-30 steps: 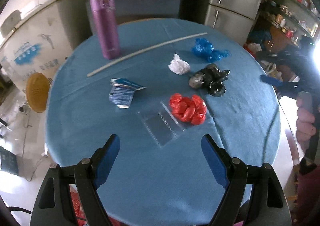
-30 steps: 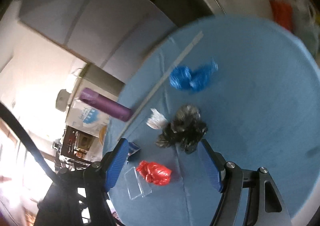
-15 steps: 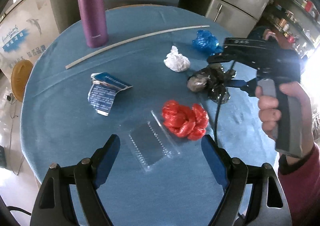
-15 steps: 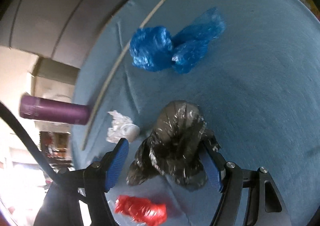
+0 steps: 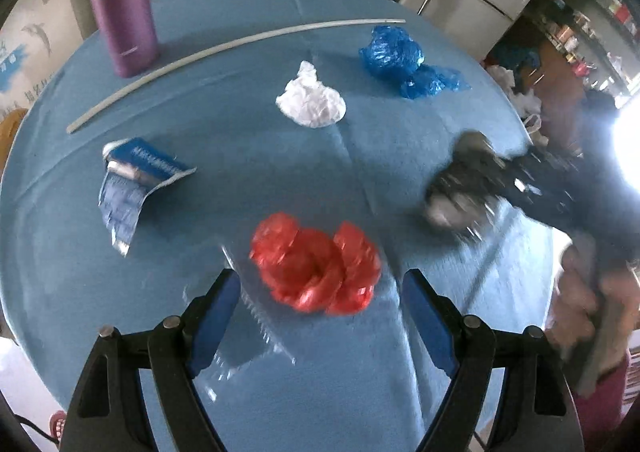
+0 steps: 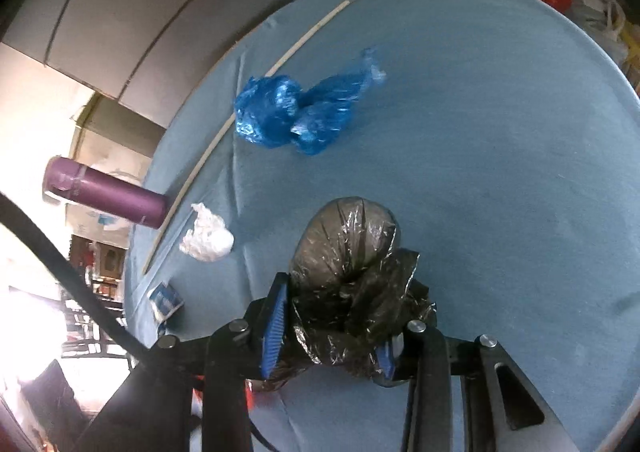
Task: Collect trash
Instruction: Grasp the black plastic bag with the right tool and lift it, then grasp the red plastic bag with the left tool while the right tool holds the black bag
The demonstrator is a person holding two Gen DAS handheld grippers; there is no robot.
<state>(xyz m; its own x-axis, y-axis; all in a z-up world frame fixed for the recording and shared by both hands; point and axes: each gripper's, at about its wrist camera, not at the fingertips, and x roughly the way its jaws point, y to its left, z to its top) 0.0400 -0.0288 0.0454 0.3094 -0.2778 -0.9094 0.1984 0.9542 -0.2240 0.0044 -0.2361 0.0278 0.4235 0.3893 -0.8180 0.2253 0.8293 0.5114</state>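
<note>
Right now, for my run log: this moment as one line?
right claw: closing on black bag | left claw: open, over red bag | table

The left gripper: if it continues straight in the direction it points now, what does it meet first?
Probably the red plastic bag, which lies just ahead between the open fingers of the left gripper; the clear plastic tray beneath may come first, since depth is unclear.
</note>
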